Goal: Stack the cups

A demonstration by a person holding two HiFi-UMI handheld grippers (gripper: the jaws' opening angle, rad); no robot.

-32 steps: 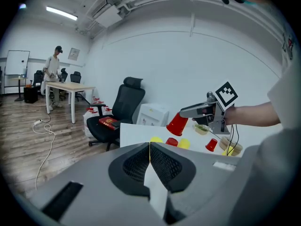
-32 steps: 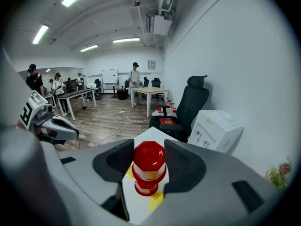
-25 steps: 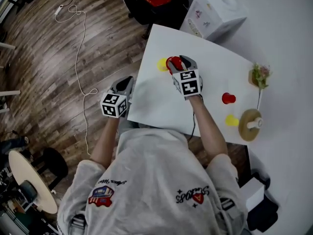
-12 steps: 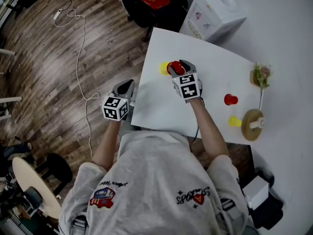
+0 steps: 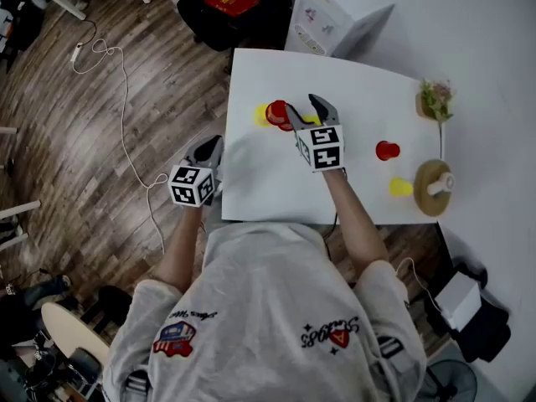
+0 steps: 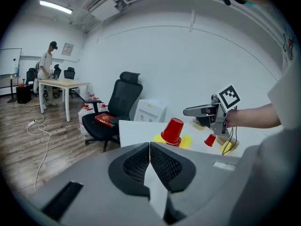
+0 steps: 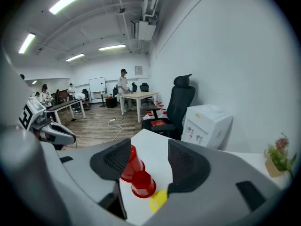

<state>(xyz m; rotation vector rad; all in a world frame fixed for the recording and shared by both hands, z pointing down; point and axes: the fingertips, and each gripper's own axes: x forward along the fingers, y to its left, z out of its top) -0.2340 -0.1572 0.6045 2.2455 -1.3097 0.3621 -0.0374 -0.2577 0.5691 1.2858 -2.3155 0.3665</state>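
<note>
Grey meshed pads of the right tongs (image 7: 149, 157) had just been spreading and stood released. Glossy red tapered cups (image 7: 136, 175), nested mouth-down, showed in their gap on the smooth white worktop (image 5: 268, 182), with a yellow cup (image 7: 159, 199) just beside. The left tongs (image 6: 150, 159) were clenched on nothing. A single red cup (image 5: 387, 150) sat at the frame's right.

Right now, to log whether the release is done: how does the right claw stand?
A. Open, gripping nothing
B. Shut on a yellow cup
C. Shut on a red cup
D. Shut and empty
A: the right claw has just been opening. Its pads stand wide apart with nothing pressed between them, and the red cups sit on the table beyond the gap.
</note>
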